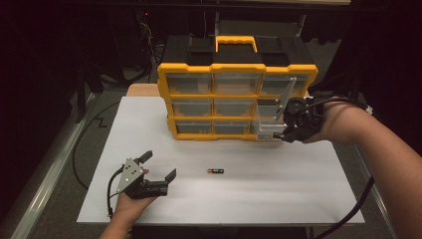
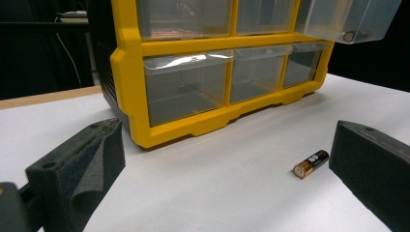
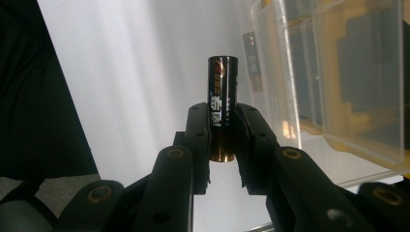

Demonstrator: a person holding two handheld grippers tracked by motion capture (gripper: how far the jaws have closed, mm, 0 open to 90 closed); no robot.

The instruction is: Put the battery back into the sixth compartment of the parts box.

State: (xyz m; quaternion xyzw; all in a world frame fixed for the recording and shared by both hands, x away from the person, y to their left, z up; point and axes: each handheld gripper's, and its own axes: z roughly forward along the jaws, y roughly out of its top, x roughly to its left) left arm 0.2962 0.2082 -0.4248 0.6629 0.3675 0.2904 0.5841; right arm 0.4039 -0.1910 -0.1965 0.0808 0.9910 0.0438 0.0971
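Observation:
A yellow organizer [image 1: 238,99] with several clear drawers stands at the back of the white table. One right-hand drawer [image 1: 266,122] is pulled out, and in the left gripper view this drawer [image 2: 348,19] has a battery [image 2: 349,36] inside. My right gripper [image 1: 286,122] hovers at that drawer. In the right gripper view the right gripper [image 3: 223,125] is shut on a dark battery [image 3: 222,96] that stands upright between the pads, beside the clear drawer wall [image 3: 338,72]. Another battery [image 1: 215,171] lies on the table. My left gripper [image 1: 160,164] rests open to its left, and in the left gripper view that battery [image 2: 311,164] lies next to one of its fingers [image 2: 372,169].
The white tabletop [image 1: 298,199] stretches in front of the organizer. A black cable [image 1: 358,209] trails off the right front edge, and another cable [image 1: 82,144] runs along the grey surface to the left. Dark surroundings lie behind the organizer.

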